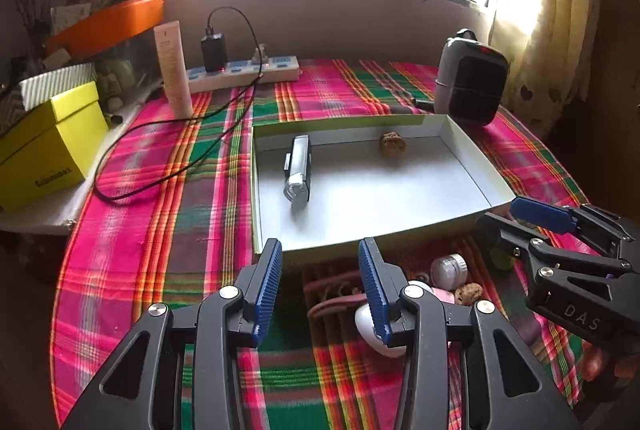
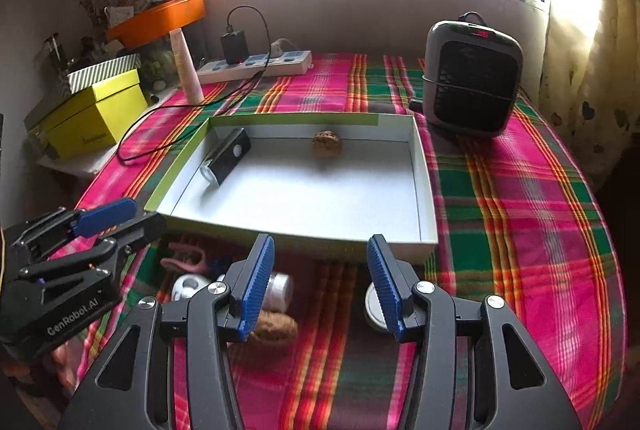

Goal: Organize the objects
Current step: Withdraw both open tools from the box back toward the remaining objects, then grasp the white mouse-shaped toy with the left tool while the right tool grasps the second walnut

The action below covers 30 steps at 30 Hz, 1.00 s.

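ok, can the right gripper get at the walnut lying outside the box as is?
Probably yes. The walnut lies on the cloth just under the right gripper, whose jaws are open and empty; only the small white jar sits close beside it.

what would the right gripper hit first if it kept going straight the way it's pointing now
Probably the near wall of the shallow box, which lies dead ahead between the open fingers of the right gripper. Depth is unclear: aimed downward, it could meet the plaid cloth just short of it, between the walnut and round tin.

Both wrist cameras look steeply down over their tongs, side by side, sharing the shallow box (image 1: 460, 134) (image 2: 424, 166) near the window.
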Tool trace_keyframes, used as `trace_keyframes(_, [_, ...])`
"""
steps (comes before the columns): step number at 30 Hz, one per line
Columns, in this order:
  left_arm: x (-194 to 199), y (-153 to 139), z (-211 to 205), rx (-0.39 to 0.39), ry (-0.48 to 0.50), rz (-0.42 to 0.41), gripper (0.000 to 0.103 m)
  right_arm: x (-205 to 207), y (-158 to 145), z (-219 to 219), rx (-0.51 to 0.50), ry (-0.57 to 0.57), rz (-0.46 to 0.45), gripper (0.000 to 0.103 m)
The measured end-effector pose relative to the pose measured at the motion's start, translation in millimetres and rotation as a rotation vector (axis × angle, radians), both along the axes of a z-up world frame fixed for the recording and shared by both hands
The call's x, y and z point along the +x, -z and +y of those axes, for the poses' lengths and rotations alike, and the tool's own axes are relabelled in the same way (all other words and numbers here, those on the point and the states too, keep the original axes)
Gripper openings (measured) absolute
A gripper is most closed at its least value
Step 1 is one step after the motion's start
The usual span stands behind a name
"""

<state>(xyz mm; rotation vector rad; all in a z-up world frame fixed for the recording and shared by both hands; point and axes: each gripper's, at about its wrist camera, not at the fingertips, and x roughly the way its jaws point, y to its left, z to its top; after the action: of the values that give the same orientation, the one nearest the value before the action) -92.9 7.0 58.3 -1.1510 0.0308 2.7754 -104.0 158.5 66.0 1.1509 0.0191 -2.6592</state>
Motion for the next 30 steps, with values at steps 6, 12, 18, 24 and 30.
trace_keyframes(6, [12,4,4,0.002,0.016,-0.006,0.038,14,4,4,-0.002,-0.008,-0.004,0.05])
trace_keyframes(12, [22,12,1,0.029,0.032,-0.028,0.038,26,9,12,0.001,-0.002,-0.007,0.05])
trace_keyframes(18, [28,21,-3,0.051,0.044,-0.06,0.038,38,12,18,0.015,0.007,0.006,0.05])
trace_keyframes(24, [31,27,1,0.074,0.089,-0.08,0.038,43,18,18,0.021,-0.005,-0.002,0.05])
trace_keyframes(30, [29,33,8,0.101,0.121,-0.117,0.038,46,26,20,0.012,-0.01,-0.025,0.05])
